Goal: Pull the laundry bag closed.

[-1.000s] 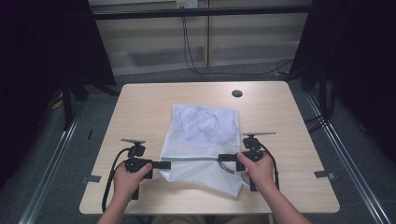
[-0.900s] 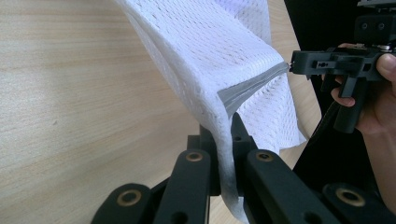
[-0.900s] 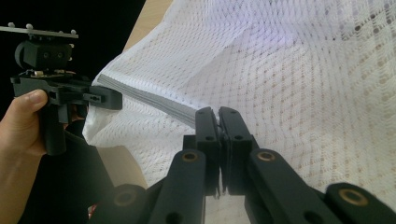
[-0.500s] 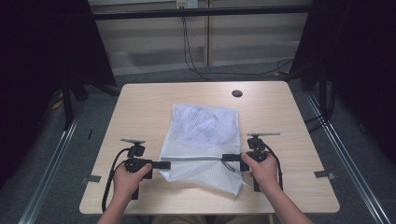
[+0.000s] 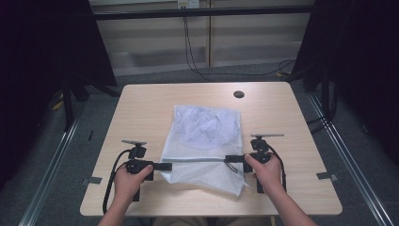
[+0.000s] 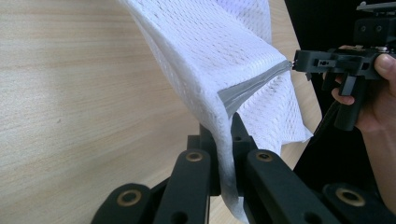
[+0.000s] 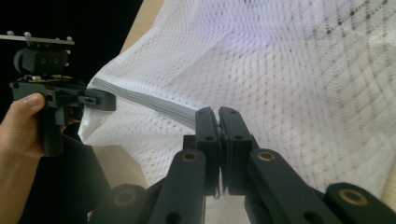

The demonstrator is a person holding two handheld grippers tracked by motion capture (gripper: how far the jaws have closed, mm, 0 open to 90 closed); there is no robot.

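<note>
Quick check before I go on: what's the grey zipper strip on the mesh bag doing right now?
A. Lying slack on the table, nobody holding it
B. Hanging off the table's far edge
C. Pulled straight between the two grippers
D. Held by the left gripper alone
C: the grey zipper strip runs in a straight line from the left gripper to the right gripper, each shut on an end of it, across the mesh bag.

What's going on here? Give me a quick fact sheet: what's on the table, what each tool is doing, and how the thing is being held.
Item: white mesh bag with a grey zipper strip
Surface: wooden table
Left gripper: shut on the bag at the strip's left end
Right gripper: shut on the strip's right end
Strip: pulled straight between the two grippers
Bag's far part: lying on the table
</note>
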